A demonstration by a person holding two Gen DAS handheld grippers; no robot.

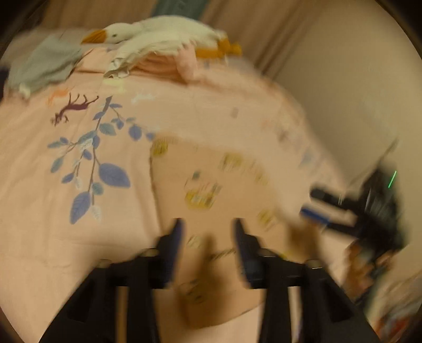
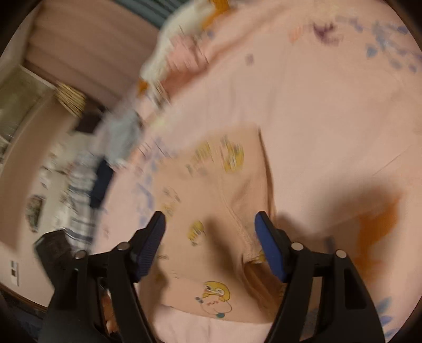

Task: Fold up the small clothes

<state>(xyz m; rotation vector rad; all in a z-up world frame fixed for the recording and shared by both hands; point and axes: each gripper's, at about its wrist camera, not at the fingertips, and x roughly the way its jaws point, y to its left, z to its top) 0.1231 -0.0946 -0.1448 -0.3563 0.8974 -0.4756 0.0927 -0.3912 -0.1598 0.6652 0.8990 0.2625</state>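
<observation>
On a bed covered by a pink bedsheet printed with blue leafy branches and a small purple animal, a small peach garment with yellow cartoon figures lies spread out. At the far end of the bed a white plush goose with an orange beak rests on a stack of folded pink cloth, and a grey-green garment lies crumpled just beside them. Beige curtains hang behind the bed, next to a plain pale wall. In the right wrist view a floor strewn with striped and dark fabrics shows to the left of the bed, too blurred to name.

Both views are smeared by motion, so the garment's prints are streaked; only one figure, yellow-capped, reads clearly near the lower hem. The garment's edge nearest the cameras is cut off behind the gripper bodies. An orange patch on the sheet cannot be identified.

The left gripper hovers over the garment's near part, its jaws spread wide with the peach cloth showing between them; whether the tips touch the fabric cannot be told. The right gripper also has its jaws wide apart, with a stitched seam of the garment running up between its blue pads. In the left view the right gripper appears as a dark blur at the garment's right edge.
</observation>
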